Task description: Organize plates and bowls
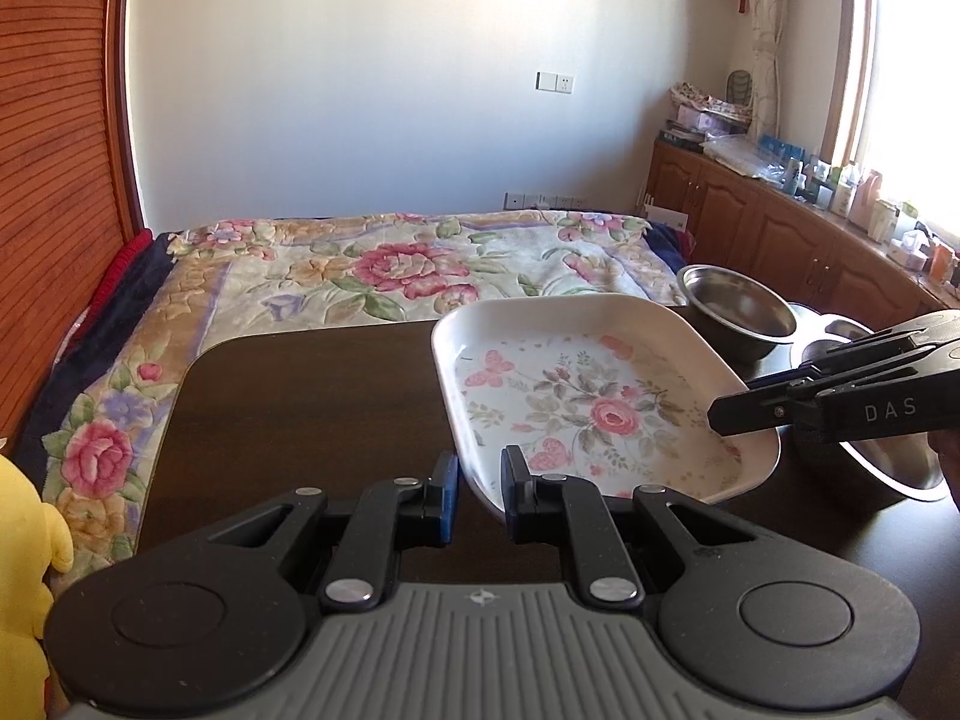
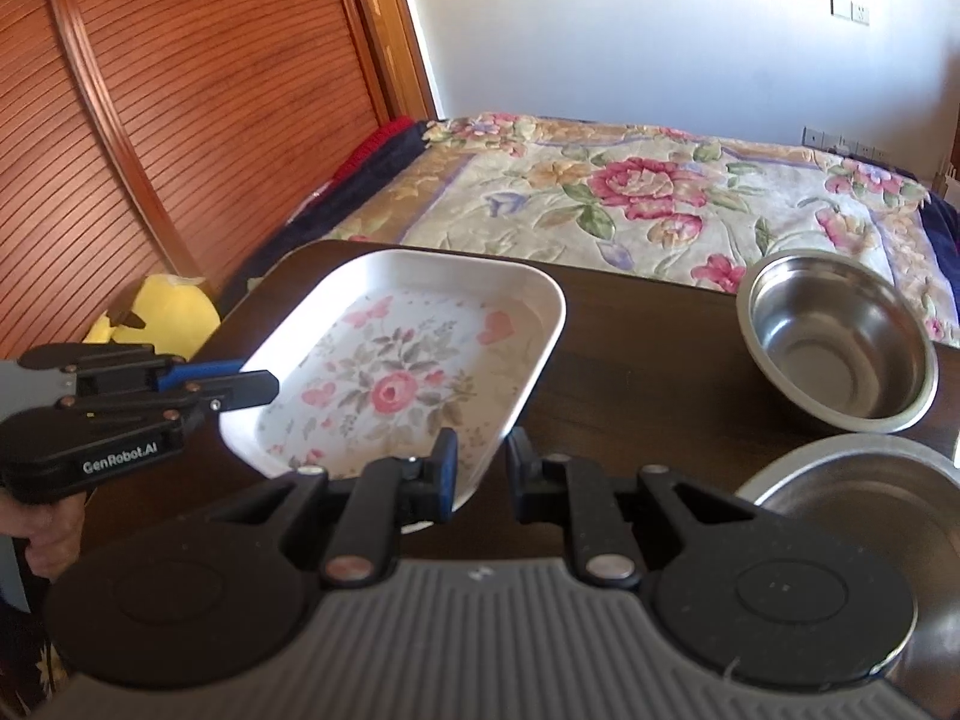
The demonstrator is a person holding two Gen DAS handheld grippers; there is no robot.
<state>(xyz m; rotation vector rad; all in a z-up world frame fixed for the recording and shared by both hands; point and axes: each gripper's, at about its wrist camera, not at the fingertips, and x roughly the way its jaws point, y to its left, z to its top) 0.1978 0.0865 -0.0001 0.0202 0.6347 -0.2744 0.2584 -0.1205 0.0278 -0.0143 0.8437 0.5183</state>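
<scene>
A white rectangular plate [image 1: 600, 402] with a rose print is held by both grippers above the dark table [image 1: 312, 396]; it also shows in the right wrist view [image 2: 408, 360]. My left gripper [image 1: 482, 486] has its jaws around the plate's near-left rim. My right gripper [image 2: 482, 471] has its jaws around the plate's right corner rim, and shows at the right in the left wrist view [image 1: 729, 417]. The left gripper shows at the left in the right wrist view [image 2: 264, 387]. A steel bowl [image 2: 840, 342] stands at the back right, a second steel bowl [image 2: 864, 510] nearer.
A bed with a floral blanket [image 1: 408, 264] lies behind the table. A yellow plush toy [image 1: 24, 552] sits at the table's left. A wooden slatted door [image 2: 180, 90] is at the left. Cabinets with clutter [image 1: 780, 210] run along the right wall.
</scene>
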